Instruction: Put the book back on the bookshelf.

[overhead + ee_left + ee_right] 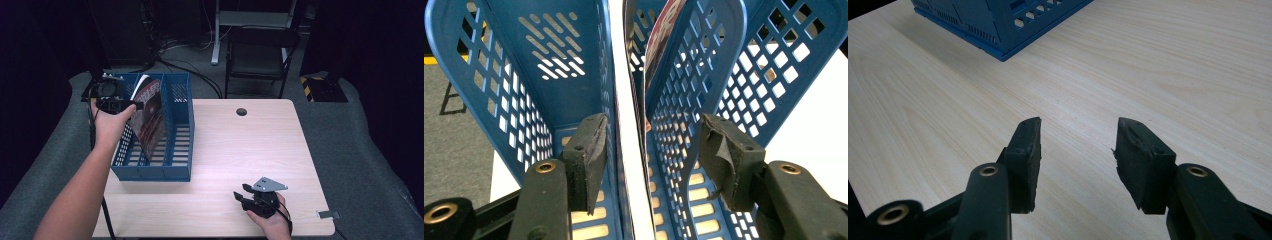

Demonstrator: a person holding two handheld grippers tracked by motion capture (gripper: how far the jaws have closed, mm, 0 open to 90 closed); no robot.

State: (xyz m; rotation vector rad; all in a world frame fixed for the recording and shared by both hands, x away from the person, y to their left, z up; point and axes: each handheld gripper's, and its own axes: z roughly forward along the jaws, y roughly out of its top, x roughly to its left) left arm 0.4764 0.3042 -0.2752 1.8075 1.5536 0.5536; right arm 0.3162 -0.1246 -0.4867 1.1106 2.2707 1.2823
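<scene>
Left tongs (pixel 649 160) apart astride magazine (pixel 636 150) in blue file rack (pixel 177 130); unclamped, mag may flop sideways. Right tongs (pixel 1078 160) apart, idle over desk (pixel 1148 75).

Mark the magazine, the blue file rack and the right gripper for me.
magazine (pixel 150 117), high view, on its cover.
blue file rack (pixel 150 173), high view, on its front wall.
right gripper (pixel 1078 137), right gripper view, midway between its fingertips.
</scene>
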